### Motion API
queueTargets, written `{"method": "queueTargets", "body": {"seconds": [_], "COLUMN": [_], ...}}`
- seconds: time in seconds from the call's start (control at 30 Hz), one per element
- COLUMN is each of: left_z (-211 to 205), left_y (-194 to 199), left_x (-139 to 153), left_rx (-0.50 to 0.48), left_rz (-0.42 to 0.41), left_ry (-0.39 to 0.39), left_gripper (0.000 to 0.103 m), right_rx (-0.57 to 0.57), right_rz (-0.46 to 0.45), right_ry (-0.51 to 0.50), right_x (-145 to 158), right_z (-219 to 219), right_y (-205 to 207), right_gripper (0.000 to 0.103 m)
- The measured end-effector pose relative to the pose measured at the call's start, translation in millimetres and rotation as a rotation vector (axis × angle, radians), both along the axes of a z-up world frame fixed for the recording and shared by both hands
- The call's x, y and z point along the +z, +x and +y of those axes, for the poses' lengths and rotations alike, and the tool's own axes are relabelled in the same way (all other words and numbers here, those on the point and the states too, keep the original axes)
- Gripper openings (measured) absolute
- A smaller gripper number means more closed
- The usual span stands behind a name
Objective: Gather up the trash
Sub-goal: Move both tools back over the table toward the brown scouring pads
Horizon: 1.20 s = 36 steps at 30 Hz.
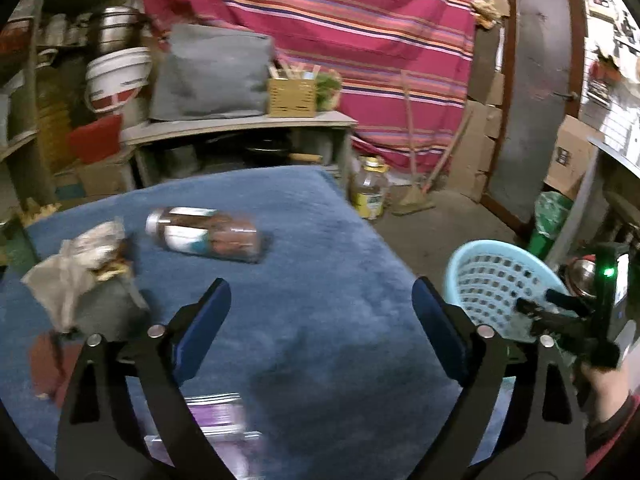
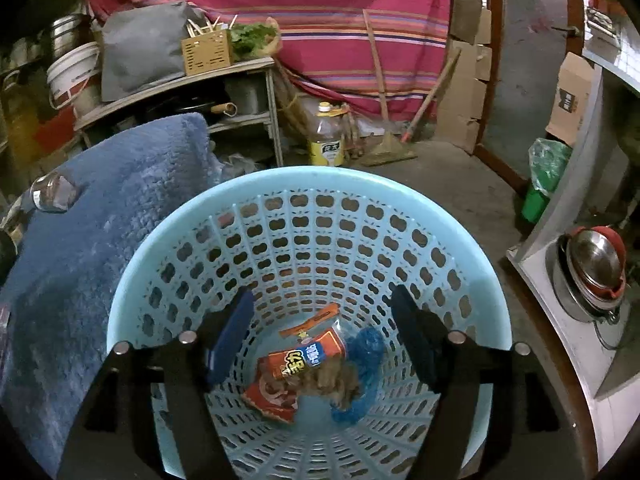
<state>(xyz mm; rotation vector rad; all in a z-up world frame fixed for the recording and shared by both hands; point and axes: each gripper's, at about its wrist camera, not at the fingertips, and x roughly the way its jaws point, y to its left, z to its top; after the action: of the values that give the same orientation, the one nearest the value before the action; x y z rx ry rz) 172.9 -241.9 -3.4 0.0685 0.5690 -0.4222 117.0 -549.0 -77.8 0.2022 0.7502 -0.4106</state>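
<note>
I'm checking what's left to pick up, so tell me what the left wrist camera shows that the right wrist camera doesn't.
Only the left wrist view shows the crumpled paper wad and the purple packet on the blue blanket, with the open, empty left gripper above it.

Only the right wrist view shows the basket's inside: an orange snack wrapper and a blue bag below the open right gripper.

Both show the light blue basket, the blanket and the lying plastic bottle.

Striped cloth [image 1: 360, 40], white bucket [image 1: 116, 80], broom [image 2: 400, 136]
</note>
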Motion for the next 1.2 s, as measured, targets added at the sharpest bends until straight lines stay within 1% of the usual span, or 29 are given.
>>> {"method": "queueTargets", "body": {"seconds": [0.03,0.07,0.13,0.3,0.33,0.4,0.5,0.6,0.67,0.7,0.83,0.93,1.0,1.07,1.17,1.2], "left_z": [12.1,24.0,47.9,102.6,120.1,140.4,181.2,212.8,233.8,243.3,257.9,259.1,258.5,253.5,241.2,237.2], "left_y": [0.4,1.2,4.0,8.0,10.2,13.9,22.3,31.2,39.7,44.6,56.3,61.6,66.4,73.0,83.1,87.7], "left_x": [1.2,2.0,3.2,2.3,1.8,0.9,-3.0,-9.7,-16.9,-21.2,-32.2,-36.8,-38.9,-38.6,-38.1,-39.6], "left_rx": [0.018,0.037,0.067,0.136,0.162,0.193,0.267,0.310,0.334,0.344,0.351,0.348,0.342,0.325,0.289,0.280], "left_rz": [-0.008,-0.014,-0.020,-0.018,-0.015,-0.010,-0.006,0.018,0.049,0.066,0.095,0.098,0.103,0.105,0.100,0.104], "left_ry": [0.006,0.011,0.017,0.030,0.028,0.026,0.031,0.026,0.013,0.007,-0.011,-0.006,-0.013,-0.015,0.013,0.027], "left_gripper": [0.091,0.092,0.092,0.092,0.092,0.092,0.092,0.092,0.092,0.092,0.091,0.091,0.091,0.088,0.077,0.071], "right_rx": [-0.005,-0.012,-0.010,0.033,0.046,0.079,0.121,0.166,0.189,0.196,0.241,0.270,0.287,0.297,0.302,0.304], "right_rz": [-0.007,-0.018,-0.037,-0.074,-0.081,-0.095,-0.107,-0.105,-0.106,-0.108,-0.103,-0.107,-0.106,-0.107,-0.102,-0.097], "right_ry": [0.001,-0.003,-0.010,-0.018,-0.019,-0.020,-0.016,-0.018,-0.017,-0.016,-0.003,-0.012,-0.026,-0.026,-0.009,-0.003], "right_x": [2.3,6.3,14.5,32.6,36.0,42.4,48.1,49.9,49.8,49.3,48.1,50.6,51.1,49.8,46.6,44.6], "right_z": [2.2,7.1,17.8,54.0,63.3,84.1,110.9,139.2,155.9,163.3,192.1,211.0,222.5,231.2,235.3,235.7], "right_y": [-1.0,-1.8,-1.4,7.0,9.8,14.6,22.7,34.6,40.4,42.4,54.7,62.6,67.9,72.8,76.6,78.6], "right_gripper": [0.071,0.075,0.078,0.078,0.078,0.078,0.079,0.079,0.086,0.087,0.088,0.091,0.091,0.091,0.091,0.091]}}
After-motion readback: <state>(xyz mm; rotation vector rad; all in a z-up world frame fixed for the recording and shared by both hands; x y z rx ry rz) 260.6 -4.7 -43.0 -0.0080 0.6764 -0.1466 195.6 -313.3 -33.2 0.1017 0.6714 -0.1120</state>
